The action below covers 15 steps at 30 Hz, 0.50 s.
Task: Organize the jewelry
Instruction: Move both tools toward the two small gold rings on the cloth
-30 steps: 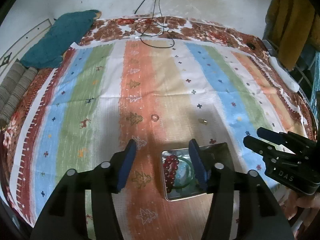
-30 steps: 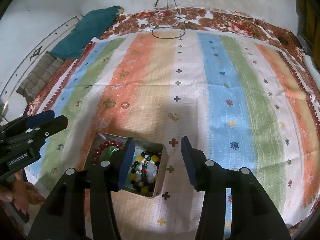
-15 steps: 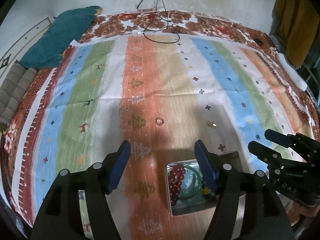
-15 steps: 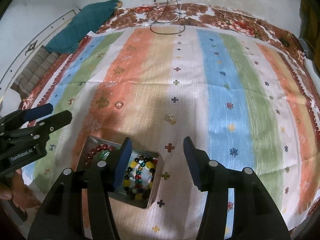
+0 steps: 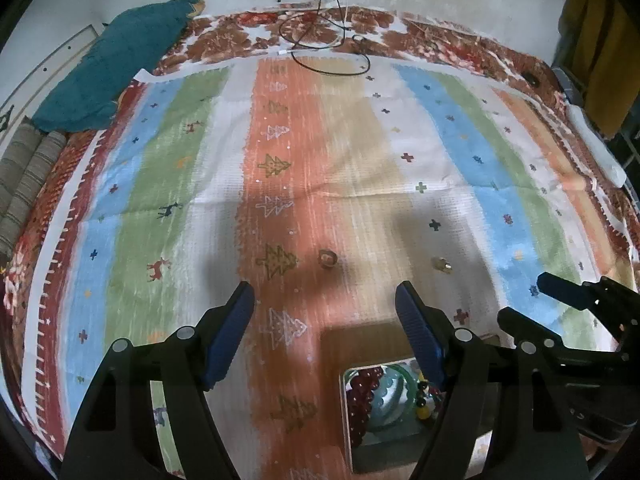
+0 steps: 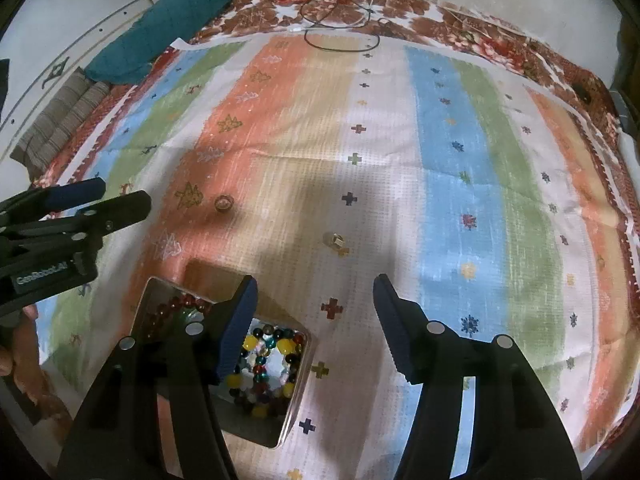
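Shiny metal tin (image 6: 298, 396) w/ glossy beads (image 6: 264, 364); matt woven cloth (image 6: 380, 152); matt blk plastic gripper (image 6: 316, 320).

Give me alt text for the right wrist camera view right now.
An open right hand-held gripper hovers above a metal tin of beaded bracelets on a striped cloth. A ring and a small gold piece lie loose beyond it.

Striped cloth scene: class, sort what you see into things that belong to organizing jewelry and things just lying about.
Belongs to the job:
metal tin
red bead bracelet
green bangle
multicoloured bead bracelet
ring
small gold piece

Just lying about:
teal cushion
black cable
striped roll
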Motion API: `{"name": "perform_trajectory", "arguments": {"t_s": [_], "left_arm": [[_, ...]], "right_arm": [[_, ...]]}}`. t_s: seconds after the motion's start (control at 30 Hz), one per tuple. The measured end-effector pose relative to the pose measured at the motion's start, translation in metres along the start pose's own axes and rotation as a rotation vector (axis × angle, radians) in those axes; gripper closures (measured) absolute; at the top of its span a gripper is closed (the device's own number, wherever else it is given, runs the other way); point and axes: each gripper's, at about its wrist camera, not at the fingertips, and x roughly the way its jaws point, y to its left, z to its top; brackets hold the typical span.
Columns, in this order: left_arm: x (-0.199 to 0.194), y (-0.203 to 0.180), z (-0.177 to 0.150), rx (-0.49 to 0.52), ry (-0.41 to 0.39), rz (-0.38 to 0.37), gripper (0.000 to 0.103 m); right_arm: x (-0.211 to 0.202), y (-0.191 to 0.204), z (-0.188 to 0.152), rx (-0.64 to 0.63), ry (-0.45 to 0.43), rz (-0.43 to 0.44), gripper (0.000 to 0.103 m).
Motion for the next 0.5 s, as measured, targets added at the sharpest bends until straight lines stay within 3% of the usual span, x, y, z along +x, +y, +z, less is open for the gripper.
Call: {"name": "perform_trajectory", "arguments": {"t_s": [0.5], "left_arm": [[0.033, -0.001, 0.013, 0.031, 0.061, 0.03, 0.03]], "right_arm": [[0.034, -0.007, 0.013, 0.006, 0.073, -0.003, 0.039]]}}
